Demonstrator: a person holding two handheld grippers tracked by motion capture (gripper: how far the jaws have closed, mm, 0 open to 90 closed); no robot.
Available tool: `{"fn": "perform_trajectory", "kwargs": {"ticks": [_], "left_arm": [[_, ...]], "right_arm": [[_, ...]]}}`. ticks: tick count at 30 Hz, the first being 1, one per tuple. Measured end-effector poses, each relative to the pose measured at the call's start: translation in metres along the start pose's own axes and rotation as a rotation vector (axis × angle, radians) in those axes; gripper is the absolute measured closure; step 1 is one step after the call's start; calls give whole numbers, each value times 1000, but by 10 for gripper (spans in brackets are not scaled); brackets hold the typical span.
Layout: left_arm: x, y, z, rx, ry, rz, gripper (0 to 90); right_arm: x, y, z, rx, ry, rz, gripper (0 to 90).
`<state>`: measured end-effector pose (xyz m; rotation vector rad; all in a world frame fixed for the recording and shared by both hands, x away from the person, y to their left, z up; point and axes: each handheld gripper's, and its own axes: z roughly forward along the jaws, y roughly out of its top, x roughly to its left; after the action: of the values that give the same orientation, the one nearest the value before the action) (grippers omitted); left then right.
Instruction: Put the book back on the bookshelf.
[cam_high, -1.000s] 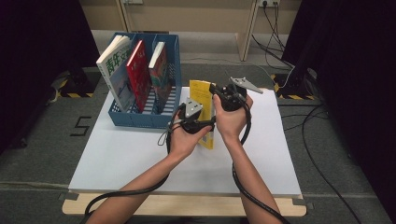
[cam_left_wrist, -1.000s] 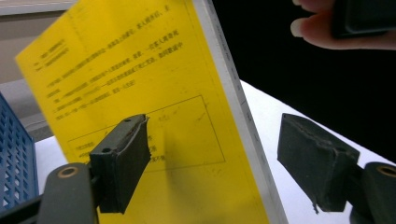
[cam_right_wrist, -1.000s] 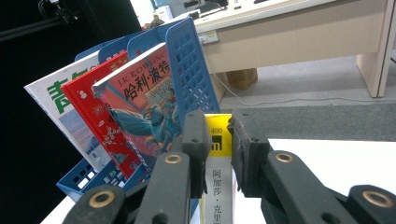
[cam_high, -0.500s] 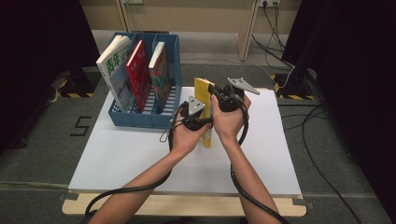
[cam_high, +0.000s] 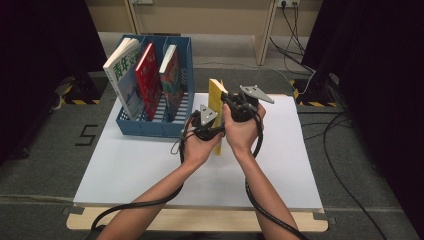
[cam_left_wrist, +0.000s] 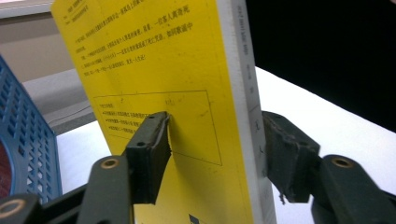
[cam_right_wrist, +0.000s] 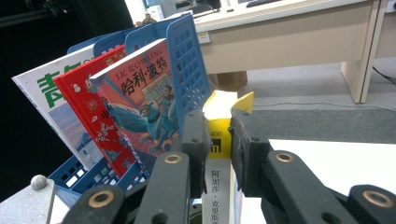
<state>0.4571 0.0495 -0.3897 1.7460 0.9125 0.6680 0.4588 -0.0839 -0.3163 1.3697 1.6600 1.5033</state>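
A yellow book (cam_high: 216, 97) stands on edge on the white table (cam_high: 135, 165), right of the blue rack (cam_high: 150, 127). My right gripper (cam_high: 228, 101) is shut on its upper spine; in the right gripper view both pads clamp the yellow spine (cam_right_wrist: 219, 140). My left gripper (cam_high: 214, 132) grips the book lower down from the left. Its jaws have just been closing, and in the left gripper view one pad (cam_left_wrist: 154, 140) presses on the yellow cover (cam_left_wrist: 187, 70) while the other sits against the page edge.
The blue rack holds three leaning books: a white and green magazine (cam_high: 122, 70), a red book (cam_high: 147, 75) and an illustrated novel (cam_high: 171, 75). Its rightmost slot, nearest the yellow book, has room. Cables trail from both grippers over the table's front edge.
My left gripper's jaws have narrowed onto the yellow book. The hands and the book have barely shifted.
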Motion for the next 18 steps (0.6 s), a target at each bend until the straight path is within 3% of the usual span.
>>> {"fn": "perform_trajectory", "kwargs": {"ticks": [10,18], "left_arm": [[-1,-2,5,10,30,-39,367],[2,-3,6,41,23,-39,424]], "right_arm": [[4,-1,1,-2,-4,7,770],[5,-1,2,1,-4,13,768]]}}
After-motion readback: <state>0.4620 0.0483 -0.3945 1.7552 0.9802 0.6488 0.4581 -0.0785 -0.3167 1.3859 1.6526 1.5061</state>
